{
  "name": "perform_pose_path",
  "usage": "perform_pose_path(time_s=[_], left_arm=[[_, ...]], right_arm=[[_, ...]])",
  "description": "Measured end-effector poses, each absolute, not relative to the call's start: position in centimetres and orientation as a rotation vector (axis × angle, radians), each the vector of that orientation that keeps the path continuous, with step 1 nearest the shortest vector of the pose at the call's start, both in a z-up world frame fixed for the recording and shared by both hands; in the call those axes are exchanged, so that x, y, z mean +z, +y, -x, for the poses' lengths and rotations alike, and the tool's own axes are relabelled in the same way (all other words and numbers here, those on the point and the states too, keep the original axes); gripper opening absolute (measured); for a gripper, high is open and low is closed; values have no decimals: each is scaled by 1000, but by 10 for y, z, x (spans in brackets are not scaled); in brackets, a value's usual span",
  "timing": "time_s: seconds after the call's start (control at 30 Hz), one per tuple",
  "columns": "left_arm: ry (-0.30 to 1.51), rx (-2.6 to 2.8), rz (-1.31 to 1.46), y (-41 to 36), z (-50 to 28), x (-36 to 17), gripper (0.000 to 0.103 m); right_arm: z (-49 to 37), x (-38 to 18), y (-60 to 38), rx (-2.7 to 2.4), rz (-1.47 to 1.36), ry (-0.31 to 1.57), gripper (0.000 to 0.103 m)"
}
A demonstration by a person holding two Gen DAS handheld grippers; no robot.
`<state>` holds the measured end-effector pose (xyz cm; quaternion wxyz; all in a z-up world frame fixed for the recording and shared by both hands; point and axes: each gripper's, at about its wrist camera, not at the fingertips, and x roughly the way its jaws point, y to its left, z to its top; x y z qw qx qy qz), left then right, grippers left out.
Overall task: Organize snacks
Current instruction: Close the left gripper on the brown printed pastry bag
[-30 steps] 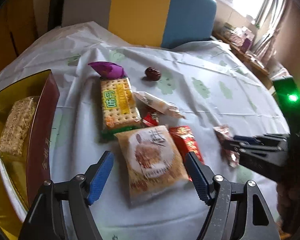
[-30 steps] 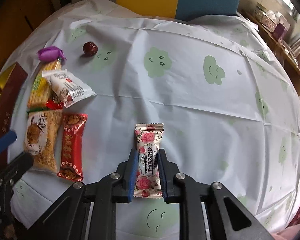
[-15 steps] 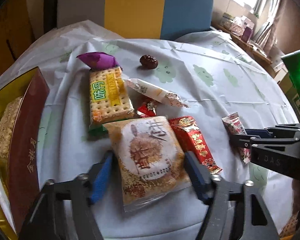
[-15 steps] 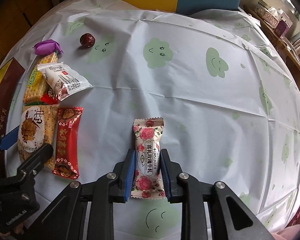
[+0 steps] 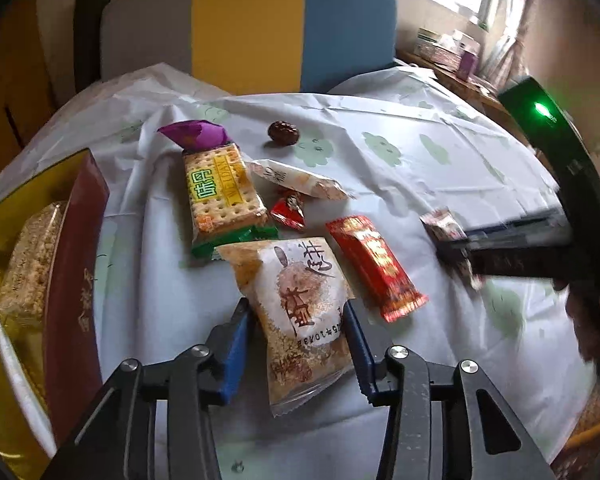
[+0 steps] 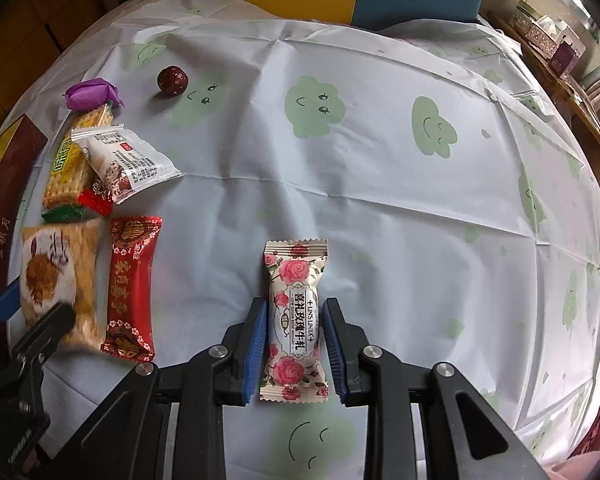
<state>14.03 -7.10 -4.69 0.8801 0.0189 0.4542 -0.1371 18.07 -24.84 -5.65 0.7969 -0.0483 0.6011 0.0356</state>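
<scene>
- A round table under a pale tablecloth [image 6: 380, 184] printed with green smiling clouds is holding a scatter of wrapped snacks; every place below is given relative to the cracker packet [image 5: 220, 192], which is lying flat with yellow lettering.
- The left gripper [image 5: 298, 334] is sitting in front of the cracker packet, its blue pads pressing on both sides of a rice cake packet [image 5: 300, 308]; the fingers are clamped on it.
- The right gripper [image 6: 294, 344] is hovering well to the right of the cracker packet, its fingers slightly apart on either side of a rose candy [image 6: 295, 320], with a small gap showing on each side.
- A red candy bar [image 5: 376, 268] is lying just right of the rice cake packet.
- A purple sweet [image 5: 196, 134] is touching the cracker packet's far end, and a dried date [image 5: 283, 133] is resting near it.
- A gold and red box [image 5: 76, 280] is standing left of the cracker packet.
</scene>
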Motion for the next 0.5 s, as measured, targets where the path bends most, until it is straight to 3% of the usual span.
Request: perform_pose_path(time_s=[0.33, 0.43, 0.5], left_arm=[[989, -318, 50, -58, -130, -53, 50], [985, -315, 49, -54, -128, -50, 55], [986, -319, 52, -53, -128, -47, 64]], right_arm=[[-176, -59, -248, 74, 96, 1279, 31], [-178, -58, -253, 76, 77, 1286, 32], [-179, -58, -257, 79, 59, 1293, 32]])
